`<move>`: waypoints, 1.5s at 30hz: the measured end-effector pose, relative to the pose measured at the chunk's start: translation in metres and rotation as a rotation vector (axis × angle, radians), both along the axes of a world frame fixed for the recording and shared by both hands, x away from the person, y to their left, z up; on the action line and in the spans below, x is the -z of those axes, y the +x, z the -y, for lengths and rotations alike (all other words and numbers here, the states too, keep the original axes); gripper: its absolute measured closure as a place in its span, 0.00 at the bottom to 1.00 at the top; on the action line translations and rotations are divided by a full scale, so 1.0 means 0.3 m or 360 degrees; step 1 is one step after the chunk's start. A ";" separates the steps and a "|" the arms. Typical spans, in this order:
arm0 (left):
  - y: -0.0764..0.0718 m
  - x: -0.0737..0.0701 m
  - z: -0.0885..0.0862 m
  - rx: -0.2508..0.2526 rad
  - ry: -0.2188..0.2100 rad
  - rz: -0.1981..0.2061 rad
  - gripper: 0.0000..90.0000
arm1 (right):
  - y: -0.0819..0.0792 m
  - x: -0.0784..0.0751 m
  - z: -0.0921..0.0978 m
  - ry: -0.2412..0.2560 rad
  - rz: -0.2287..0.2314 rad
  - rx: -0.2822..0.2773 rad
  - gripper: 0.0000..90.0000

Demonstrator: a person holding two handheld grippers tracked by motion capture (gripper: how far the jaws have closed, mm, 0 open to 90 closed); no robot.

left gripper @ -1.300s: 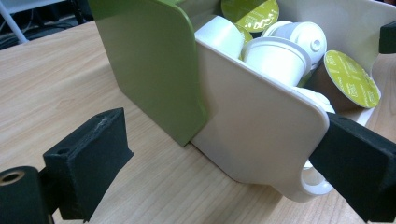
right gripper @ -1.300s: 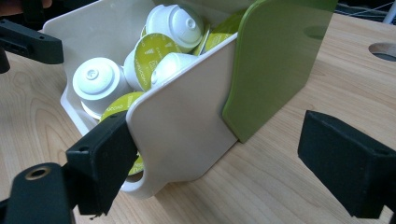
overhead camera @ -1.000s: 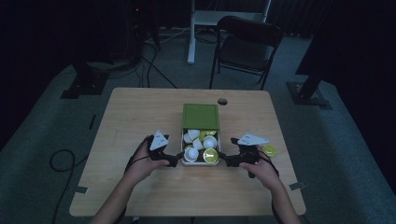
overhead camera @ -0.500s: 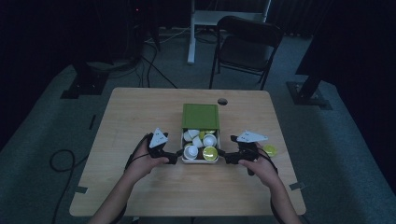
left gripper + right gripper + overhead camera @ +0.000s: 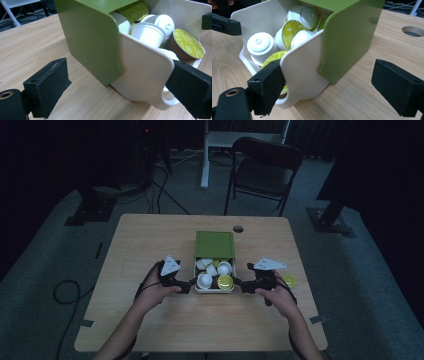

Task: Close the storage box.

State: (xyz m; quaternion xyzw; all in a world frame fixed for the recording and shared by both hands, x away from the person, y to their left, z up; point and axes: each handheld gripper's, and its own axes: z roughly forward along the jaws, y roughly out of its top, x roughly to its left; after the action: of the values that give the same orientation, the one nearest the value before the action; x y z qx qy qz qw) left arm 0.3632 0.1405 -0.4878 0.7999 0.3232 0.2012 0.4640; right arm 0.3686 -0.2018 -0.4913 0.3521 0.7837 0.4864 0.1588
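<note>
Box (image 5: 214, 245) sat at table (image 5: 150, 240) centre, long axis 12 to 6, green sleeve at the far end, white drawer (image 5: 200, 290) pulled out toward 6 (open mouth facing the person), full of capsules (image 5: 224, 281). Left gripper (image 5: 191, 283) at drawer's 9, right gripper (image 5: 234, 282) at its 3; both spread wide, gripping nothing. A loose capsule (image 5: 289, 280) lay at 3.

On the wooden tabletop (image 5: 150, 240) a white drawer (image 5: 196, 270) of coffee capsules (image 5: 224, 267) sticks out from the near side of a green box (image 5: 215, 244). The left gripper (image 5: 182, 283) sits at the drawer's left side, the right gripper (image 5: 240, 284) at its right. A loose yellow-green capsule (image 5: 289, 280) lies just right of the right gripper. A black chair (image 5: 264, 167) stands beyond the far edge.
</note>
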 end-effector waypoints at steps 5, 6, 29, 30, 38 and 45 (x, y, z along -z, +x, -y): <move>0.008 -0.001 0.001 -0.0002 0.0000 -0.0004 0.07 | 0.007 0.000 0.001 -0.0001 0.0003 0.0004 0.13; 0.011 -0.002 0.002 -0.0004 0.0004 0.0000 0.07 | 0.010 0.000 0.001 0.0000 0.0002 0.0006 0.13; 0.051 -0.002 0.001 -0.0033 -0.0007 -0.0001 0.07 | 0.044 0.001 -0.006 0.0007 -0.0002 0.0050 0.13; 0.052 -0.003 0.001 -0.0035 -0.0002 0.0000 0.07 | 0.045 0.000 -0.007 0.0007 -0.0004 0.0052 0.13; 0.067 -0.008 0.005 -0.0037 0.0019 0.0004 0.07 | 0.055 0.000 -0.008 0.0005 0.0001 0.0067 0.13; 0.082 -0.005 0.002 -0.0054 0.0004 -0.0006 0.07 | 0.067 0.000 -0.011 0.0006 0.0001 0.0083 0.13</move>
State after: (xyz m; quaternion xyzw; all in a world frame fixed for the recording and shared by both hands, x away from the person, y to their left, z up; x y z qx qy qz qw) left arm 0.3876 0.1399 -0.4863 0.7951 0.3374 0.2081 0.4590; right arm 0.3887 -0.1985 -0.4914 0.3725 0.7734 0.4836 0.1709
